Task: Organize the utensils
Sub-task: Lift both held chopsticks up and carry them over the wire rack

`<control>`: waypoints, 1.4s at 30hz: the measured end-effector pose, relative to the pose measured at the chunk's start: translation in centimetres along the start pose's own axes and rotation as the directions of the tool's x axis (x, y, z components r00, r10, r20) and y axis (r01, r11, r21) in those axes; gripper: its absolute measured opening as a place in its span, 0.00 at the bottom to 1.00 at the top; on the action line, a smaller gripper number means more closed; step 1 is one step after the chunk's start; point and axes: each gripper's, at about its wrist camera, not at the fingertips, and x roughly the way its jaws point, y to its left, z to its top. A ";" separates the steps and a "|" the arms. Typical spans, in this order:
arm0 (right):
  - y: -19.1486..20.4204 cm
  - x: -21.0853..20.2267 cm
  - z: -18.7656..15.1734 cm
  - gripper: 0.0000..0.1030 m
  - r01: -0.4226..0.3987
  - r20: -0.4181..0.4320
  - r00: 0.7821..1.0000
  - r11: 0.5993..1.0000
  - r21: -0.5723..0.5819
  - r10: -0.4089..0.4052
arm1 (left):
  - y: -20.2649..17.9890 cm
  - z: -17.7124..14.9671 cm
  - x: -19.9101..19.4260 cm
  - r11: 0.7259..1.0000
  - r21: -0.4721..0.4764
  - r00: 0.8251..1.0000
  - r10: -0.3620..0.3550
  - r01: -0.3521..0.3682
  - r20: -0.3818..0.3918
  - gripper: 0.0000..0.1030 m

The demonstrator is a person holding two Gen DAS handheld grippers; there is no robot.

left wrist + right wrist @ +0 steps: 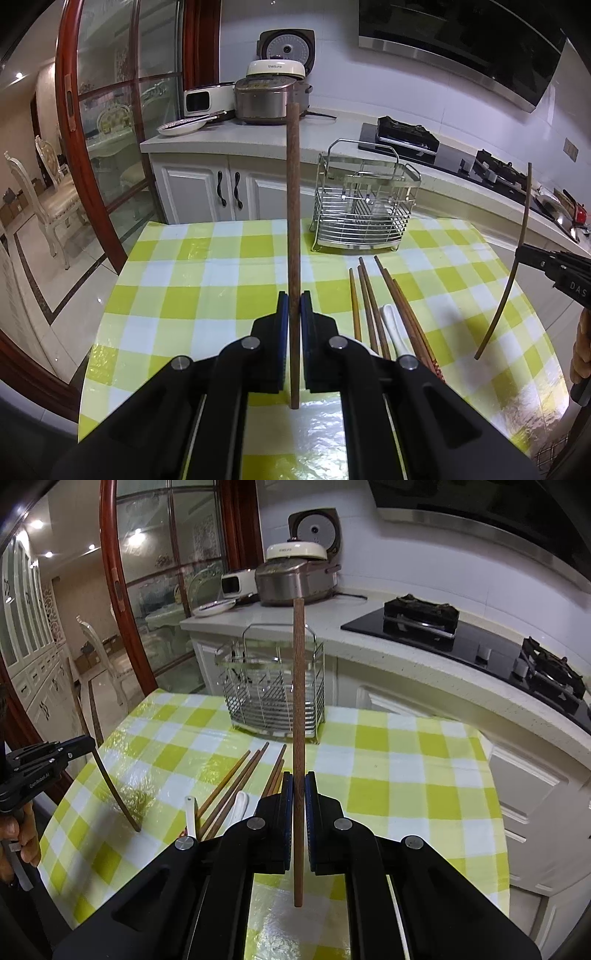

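Observation:
My left gripper (294, 301) is shut on a dark brown chopstick (293, 206) that stands upright above the checked table. My right gripper (299, 781) is shut on a lighter brown chopstick (298, 709), also upright. Each gripper shows in the other's view: the right one (522, 253) at the right edge with its chopstick (511, 280), the left one (90, 744) at the left edge with its chopstick (110, 790). Several loose chopsticks (384, 302) (236, 786) and a white spoon (395, 325) (240, 805) lie on the cloth. A wire utensil rack (364, 201) (275, 686) stands at the table's far edge.
The table carries a yellow-green checked cloth (192, 280) (406, 775). Behind it runs a white counter (258, 136) with a rice cooker (264, 99) (295, 581), a plate (181, 127) and a gas hob (480, 642). A red-framed glass door (70, 110) stands at the left.

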 end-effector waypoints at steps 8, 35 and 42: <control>-0.3 -1.0 3.7 0.08 0.003 0.075 0.997 1.000 0.012 -0.004 | -1.3 2.7 -0.6 0.999 0.014 0.998 -0.034 0.033 0.046 0.06; 0.1 5.0 22.2 0.08 0.019 0.324 0.946 1.000 0.016 -0.023 | -5.3 22.1 3.3 0.992 0.003 0.940 -0.122 0.128 0.318 0.06; -0.8 9.8 20.9 0.08 0.017 0.286 0.958 1.000 0.019 -0.021 | -4.9 21.9 8.6 0.991 -0.027 0.951 -0.115 0.128 0.285 0.06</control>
